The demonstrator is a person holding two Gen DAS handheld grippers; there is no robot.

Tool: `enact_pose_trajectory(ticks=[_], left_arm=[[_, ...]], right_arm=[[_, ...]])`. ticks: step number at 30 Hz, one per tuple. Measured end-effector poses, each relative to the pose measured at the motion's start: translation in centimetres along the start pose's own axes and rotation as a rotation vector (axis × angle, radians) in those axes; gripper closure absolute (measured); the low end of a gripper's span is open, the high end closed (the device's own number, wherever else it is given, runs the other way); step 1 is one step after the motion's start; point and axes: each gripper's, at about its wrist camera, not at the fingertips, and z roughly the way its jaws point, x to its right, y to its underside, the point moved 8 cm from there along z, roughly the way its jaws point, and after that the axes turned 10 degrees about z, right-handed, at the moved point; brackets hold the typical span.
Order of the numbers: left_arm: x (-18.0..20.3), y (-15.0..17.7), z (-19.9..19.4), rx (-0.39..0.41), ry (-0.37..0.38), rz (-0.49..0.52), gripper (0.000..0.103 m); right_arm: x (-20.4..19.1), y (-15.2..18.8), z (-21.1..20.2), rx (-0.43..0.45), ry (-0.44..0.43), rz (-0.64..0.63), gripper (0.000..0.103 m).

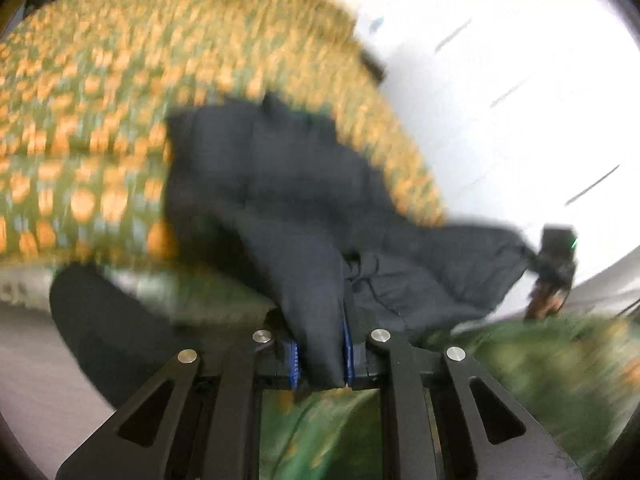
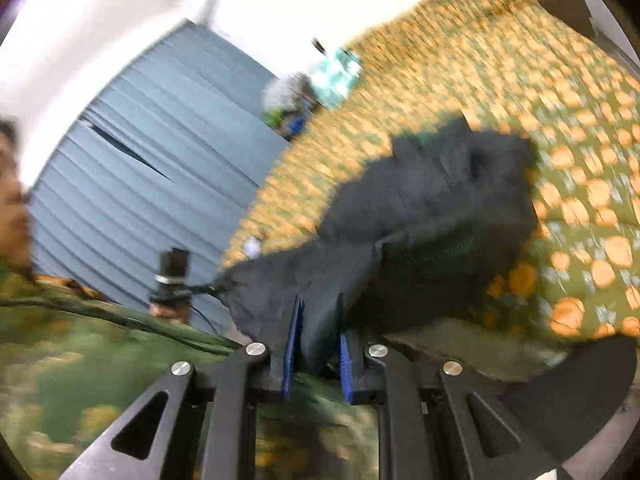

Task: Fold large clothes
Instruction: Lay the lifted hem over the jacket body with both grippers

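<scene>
A large dark navy garment [image 1: 280, 184] lies partly on a bed and stretches toward me; it also shows in the right wrist view [image 2: 432, 200]. My left gripper [image 1: 320, 356] is shut on a bunched edge of the garment between its blue pads [image 1: 294, 360]. My right gripper [image 2: 316, 352] is shut on another edge of the same garment, blue pads [image 2: 290, 356] on either side of the cloth. The right gripper shows at the garment's far end in the left wrist view [image 1: 554, 256]; the left gripper shows likewise in the right wrist view [image 2: 172, 276]. Both frames are motion-blurred.
The bed has a green cover with orange dots [image 1: 80, 128], also in the right wrist view [image 2: 560, 128]. A grey-blue curtain [image 2: 152, 168] hangs at left. Small items [image 2: 304, 88] sit at the bed's far end. The person's green patterned clothing [image 2: 80, 368] is close below.
</scene>
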Motion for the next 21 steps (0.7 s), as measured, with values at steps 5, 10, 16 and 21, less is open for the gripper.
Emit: enact_pose_trajectory(ticks=[5,10,16,21], left_arm=[[-1.3,-9.4,2.1,0.140,0.009,0.056,0.088],[-8.2,-16.6,12.1,0.115,-0.056,-0.031,0.083],[-15.1,-15.9,20.5,-0.075,-0.121,-0.209,0.060],[-14.4,-17.7,16.2,0.036,-0.054,-0.189,0.005]], right_arm=[[1.2,-9.0,2.8,0.101,-0.014,-0.064,0.086],[11.8,-18.9,10.6,0.176,0.050,0.096,0.086],[23.9,-19.4,19.1,0.160,0.277,0.354,0.082],[23.0,-19.4,18.8,0.212,0.227,0.366,0.000]])
